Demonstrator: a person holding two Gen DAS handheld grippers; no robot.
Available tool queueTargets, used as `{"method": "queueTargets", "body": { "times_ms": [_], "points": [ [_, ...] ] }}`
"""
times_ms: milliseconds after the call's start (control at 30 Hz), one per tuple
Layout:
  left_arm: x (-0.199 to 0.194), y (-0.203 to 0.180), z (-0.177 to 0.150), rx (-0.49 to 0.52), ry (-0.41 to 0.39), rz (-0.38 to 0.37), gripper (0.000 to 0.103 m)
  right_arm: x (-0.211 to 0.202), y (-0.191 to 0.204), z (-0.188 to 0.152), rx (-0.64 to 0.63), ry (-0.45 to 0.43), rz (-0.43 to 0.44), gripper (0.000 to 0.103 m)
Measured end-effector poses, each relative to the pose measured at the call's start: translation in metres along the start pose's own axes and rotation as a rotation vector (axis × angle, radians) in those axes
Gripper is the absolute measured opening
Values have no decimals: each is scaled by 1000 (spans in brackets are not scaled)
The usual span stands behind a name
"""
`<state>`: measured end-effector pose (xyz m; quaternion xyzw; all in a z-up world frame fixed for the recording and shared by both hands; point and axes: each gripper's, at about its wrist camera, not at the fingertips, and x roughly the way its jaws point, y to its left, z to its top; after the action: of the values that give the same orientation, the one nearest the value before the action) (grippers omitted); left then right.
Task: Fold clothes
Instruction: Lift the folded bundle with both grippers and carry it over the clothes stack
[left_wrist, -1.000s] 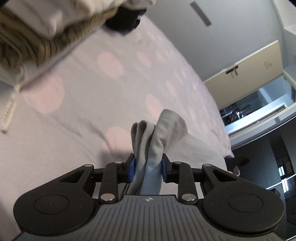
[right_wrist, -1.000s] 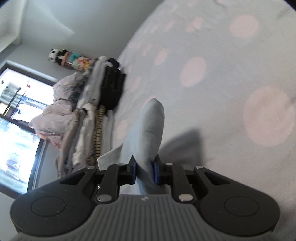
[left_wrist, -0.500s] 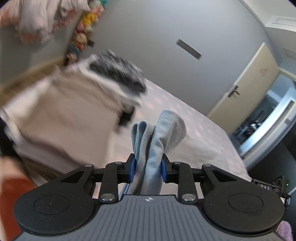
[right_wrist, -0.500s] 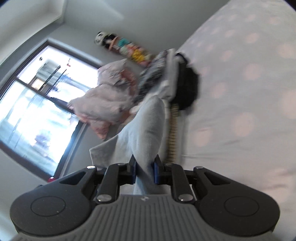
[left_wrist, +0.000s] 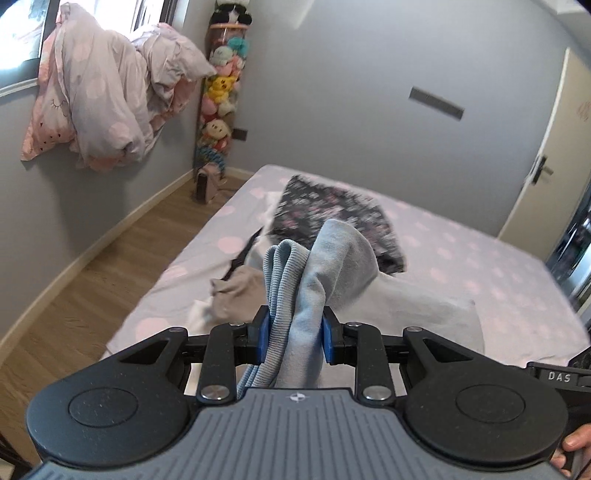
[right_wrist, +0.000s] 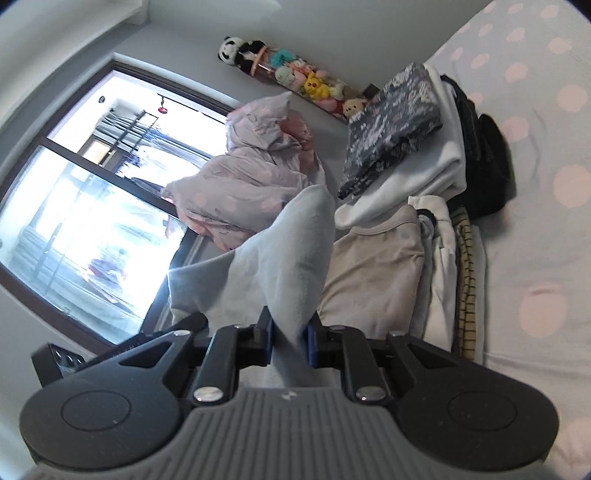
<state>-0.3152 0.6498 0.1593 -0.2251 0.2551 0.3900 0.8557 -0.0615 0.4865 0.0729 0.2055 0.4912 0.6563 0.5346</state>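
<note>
My left gripper is shut on a bunched part of a light blue-grey garment with a ribbed hem, held above the bed. My right gripper is shut on another part of the same garment, and the cloth hangs between them. A stack of folded clothes sits on the bed: a dark floral piece on top in the left wrist view, and the floral piece, a white piece, a beige piece and a striped piece in the right wrist view.
The bed has a pale sheet with pink dots. A wooden floor lies to its left. A rumpled pink duvet hangs by the window. A tube of plush toys stands in the corner. A door is at the right.
Both grippers have lifted and swung with the garment, from low over the sheet to facing the stack of folded clothes and the room beyond. Both stay shut on the cloth.
</note>
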Motion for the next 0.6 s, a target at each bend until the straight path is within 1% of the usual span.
{"method": "queueTargets", "body": {
  "times_ms": [167, 267, 367, 433, 500, 600],
  "points": [
    [43, 26, -6, -10, 47, 33, 32, 48, -21, 6, 9, 41, -52, 19],
    [71, 46, -17, -47, 79, 26, 32, 73, -35, 10, -5, 55, -91, 19],
    [93, 68, -28, -83, 96, 19, 32, 91, -49, 14, -8, 62, -107, 19],
    [104, 83, -34, -120, 101, 7, 33, 100, -57, 14, -21, 62, -112, 19],
    [113, 96, -39, -153, 102, -20, 33, 109, -64, 13, -33, 62, -117, 19],
    [121, 108, -44, -164, 107, -47, 34, 120, -77, 10, -43, 56, -121, 19]
  ]
}}
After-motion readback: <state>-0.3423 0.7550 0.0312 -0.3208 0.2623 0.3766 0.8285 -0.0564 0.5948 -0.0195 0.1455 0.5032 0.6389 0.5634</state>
